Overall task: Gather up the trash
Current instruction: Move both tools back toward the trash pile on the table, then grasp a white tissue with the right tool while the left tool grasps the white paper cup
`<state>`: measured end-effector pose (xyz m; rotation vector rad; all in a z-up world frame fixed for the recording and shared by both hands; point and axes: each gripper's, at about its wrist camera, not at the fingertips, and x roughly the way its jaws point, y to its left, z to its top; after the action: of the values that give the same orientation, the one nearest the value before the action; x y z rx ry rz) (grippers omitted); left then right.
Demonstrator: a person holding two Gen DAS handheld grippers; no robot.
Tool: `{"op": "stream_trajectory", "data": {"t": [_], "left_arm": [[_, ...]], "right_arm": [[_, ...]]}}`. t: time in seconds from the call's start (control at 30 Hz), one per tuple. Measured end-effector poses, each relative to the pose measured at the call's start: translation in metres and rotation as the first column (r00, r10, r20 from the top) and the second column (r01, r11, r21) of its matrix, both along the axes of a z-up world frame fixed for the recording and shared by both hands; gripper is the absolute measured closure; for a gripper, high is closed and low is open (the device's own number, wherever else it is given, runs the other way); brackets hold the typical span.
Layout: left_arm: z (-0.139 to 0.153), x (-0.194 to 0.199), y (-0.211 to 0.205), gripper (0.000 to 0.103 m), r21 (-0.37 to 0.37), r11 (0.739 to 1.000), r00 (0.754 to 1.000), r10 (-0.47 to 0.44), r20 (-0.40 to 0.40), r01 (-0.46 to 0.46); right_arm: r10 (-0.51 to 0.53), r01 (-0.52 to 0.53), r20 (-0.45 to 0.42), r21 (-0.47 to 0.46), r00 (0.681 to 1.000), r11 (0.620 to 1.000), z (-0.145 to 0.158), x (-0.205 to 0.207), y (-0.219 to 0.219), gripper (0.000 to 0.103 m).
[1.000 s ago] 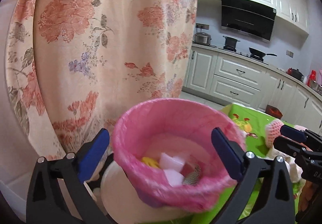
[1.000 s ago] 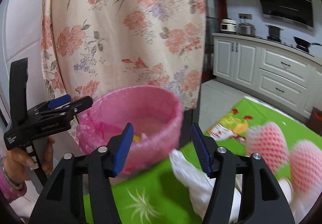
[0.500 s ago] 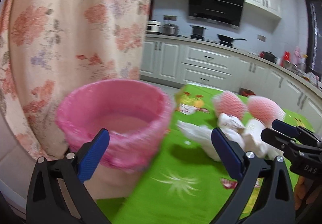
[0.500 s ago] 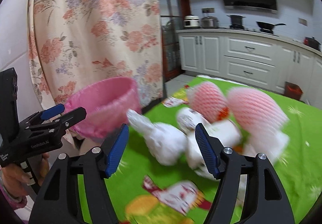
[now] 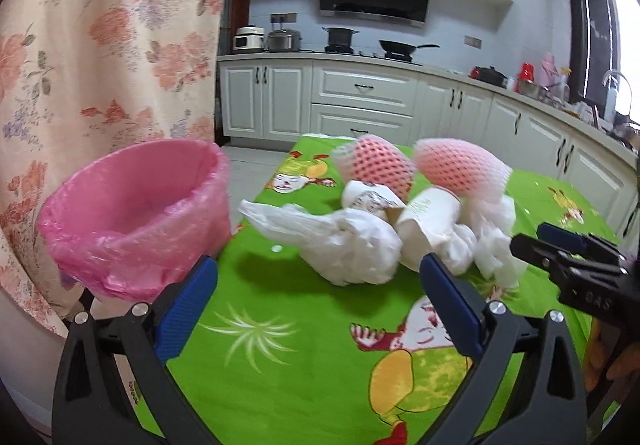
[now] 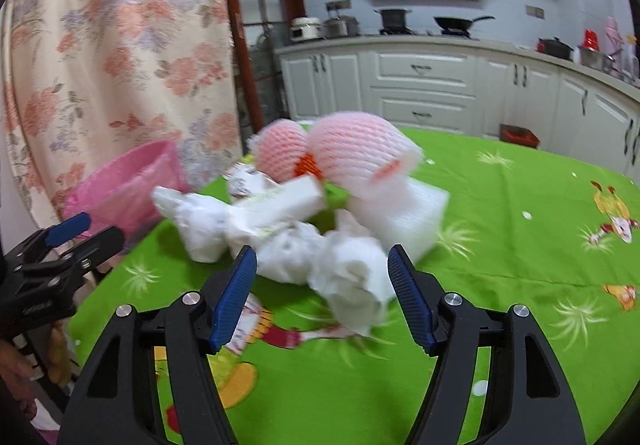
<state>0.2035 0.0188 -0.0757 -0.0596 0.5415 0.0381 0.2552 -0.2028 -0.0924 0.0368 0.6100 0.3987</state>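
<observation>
Trash [image 5: 352, 245], a heap of crumpled white bags, paper cups and pink foam nets, is lying on the green tablecloth [image 5: 288, 373], right of the pink-lined bin [image 5: 132, 213]; the left gripper [image 5: 320, 309] is hanging spread and empty before it. In the right wrist view, the right gripper [image 6: 320, 297] is standing wide, a white wad [image 6: 352, 285] sitting untouched between its pads.
</observation>
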Motion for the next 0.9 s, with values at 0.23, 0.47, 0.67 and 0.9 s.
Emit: {"op": "stream_trajectory", "data": {"t": [0.23, 0.47, 0.67, 0.9], "left_arm": [[-0.003, -0.001, -0.011, 0.005, 0.024, 0.999, 1.000, -0.025, -0.006, 0.025], [-0.007, 0.003, -0.015, 0.005, 0.006, 0.999, 0.999, -0.033, -0.015, 0.034], [-0.011, 0.008, -0.027, 0.005, 0.006, 0.997, 0.997, -0.072, -0.024, 0.072], [-0.017, 0.023, -0.048, 0.005, -0.035, 0.992, 0.991, -0.121, -0.050, 0.119]], "right_arm": [[-0.041, 0.039, -0.051, -0.033, 0.998, 0.999, -0.016, 0.017, -0.005, 0.038], [-0.073, 0.068, -0.084, -0.072, 0.994, 0.995, -0.024, 0.039, 0.001, 0.038], [-0.079, 0.065, -0.149, -0.098, 0.986, 0.993, -0.033, 0.052, 0.003, 0.047], [-0.042, 0.030, -0.146, -0.082, 0.988, 0.996, -0.033, 0.043, 0.000, 0.085]]}}
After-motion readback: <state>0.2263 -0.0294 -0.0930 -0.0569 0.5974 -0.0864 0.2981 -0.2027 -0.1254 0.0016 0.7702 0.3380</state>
